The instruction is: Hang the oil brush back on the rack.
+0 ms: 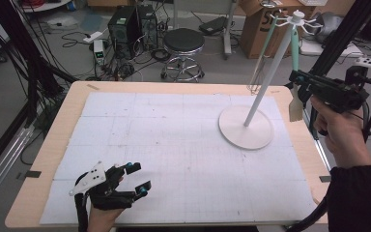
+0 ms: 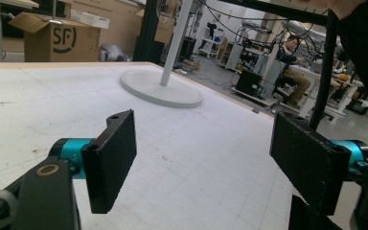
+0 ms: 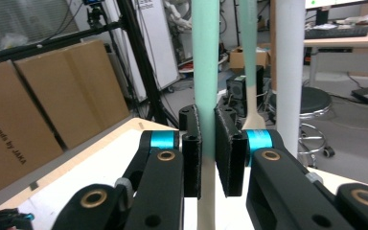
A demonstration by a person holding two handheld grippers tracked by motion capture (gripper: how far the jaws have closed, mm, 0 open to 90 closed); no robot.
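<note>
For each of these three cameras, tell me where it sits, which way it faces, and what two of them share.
High view: above the person's side, looking forward and down on the table; both hands, left gripper, right gripper.
Left gripper view: rides low on the left gripper, looking across the table between its open fingers.
Right gripper view: looks along the right gripper, shut on a mint-handled utensil.
Shared: high and left gripper views both show the white stand.
</note>
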